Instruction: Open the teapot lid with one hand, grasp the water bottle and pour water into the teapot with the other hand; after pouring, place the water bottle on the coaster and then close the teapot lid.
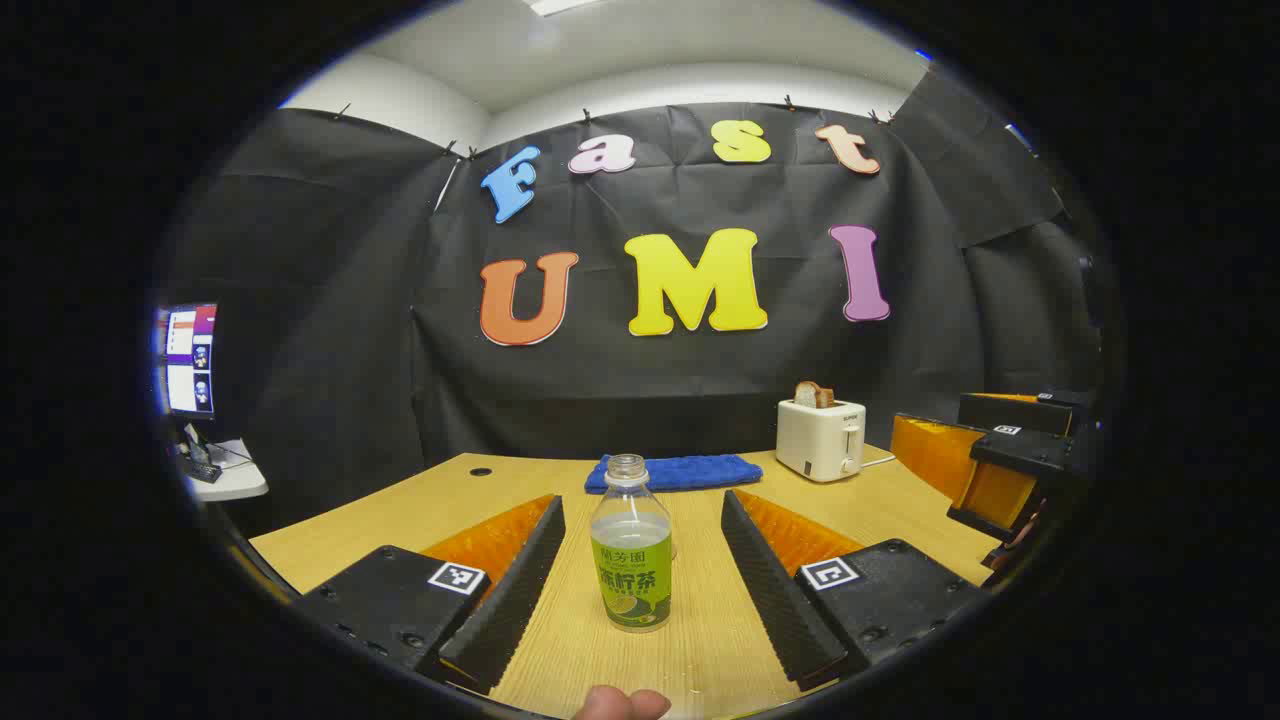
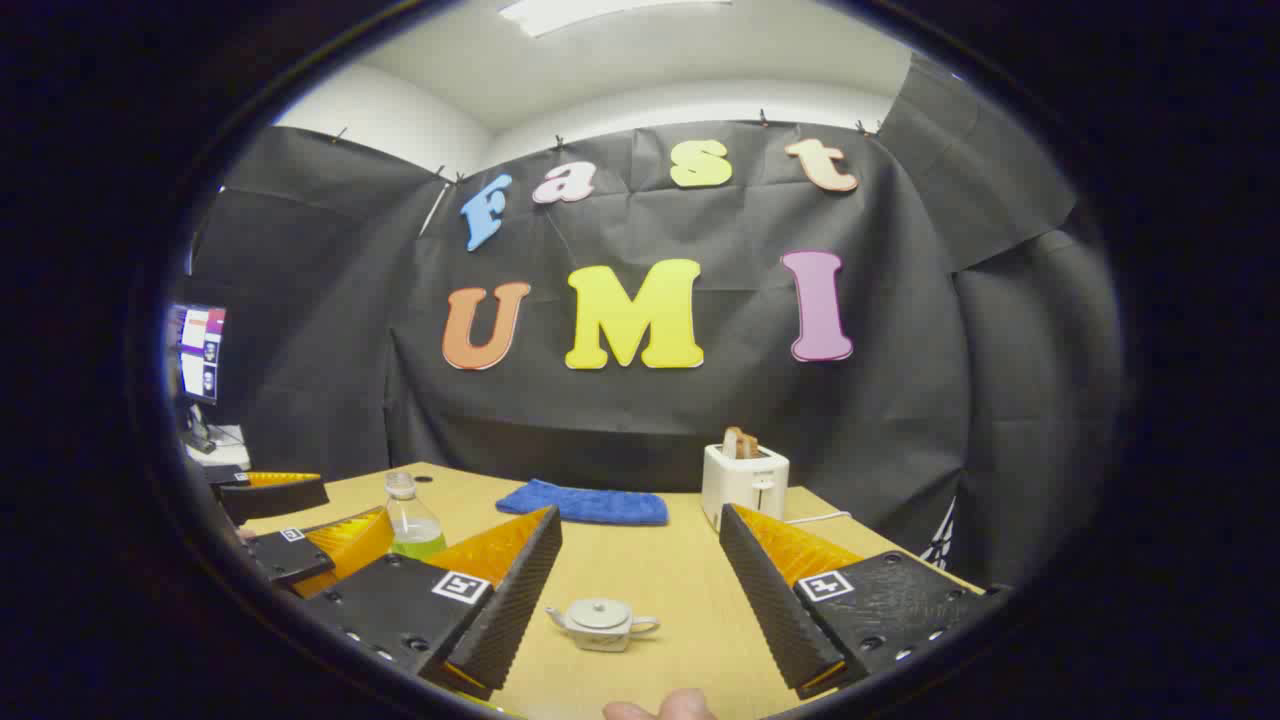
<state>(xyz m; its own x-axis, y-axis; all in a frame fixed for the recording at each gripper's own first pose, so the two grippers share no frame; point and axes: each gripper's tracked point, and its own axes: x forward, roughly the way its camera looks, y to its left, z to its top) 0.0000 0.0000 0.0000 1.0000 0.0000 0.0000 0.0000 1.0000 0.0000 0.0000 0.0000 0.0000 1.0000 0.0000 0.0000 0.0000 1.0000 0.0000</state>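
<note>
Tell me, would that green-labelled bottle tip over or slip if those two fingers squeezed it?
The water bottle stands tall and narrow, so a push near its neck could probably tip it. It looks only part full and has no cap, so liquid might slosh out. Its clear plastic likely flexes under a squeeze, though the ridged fingers should limit slipping.

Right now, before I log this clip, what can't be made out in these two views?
- Clear plastic water bottle with green label: lower body hidden behind the right gripper in the right gripper view.
- Small grey teapot: too small to judge how its lid seats.
- Monitor: cut off by the left gripper view's edge.
</note>
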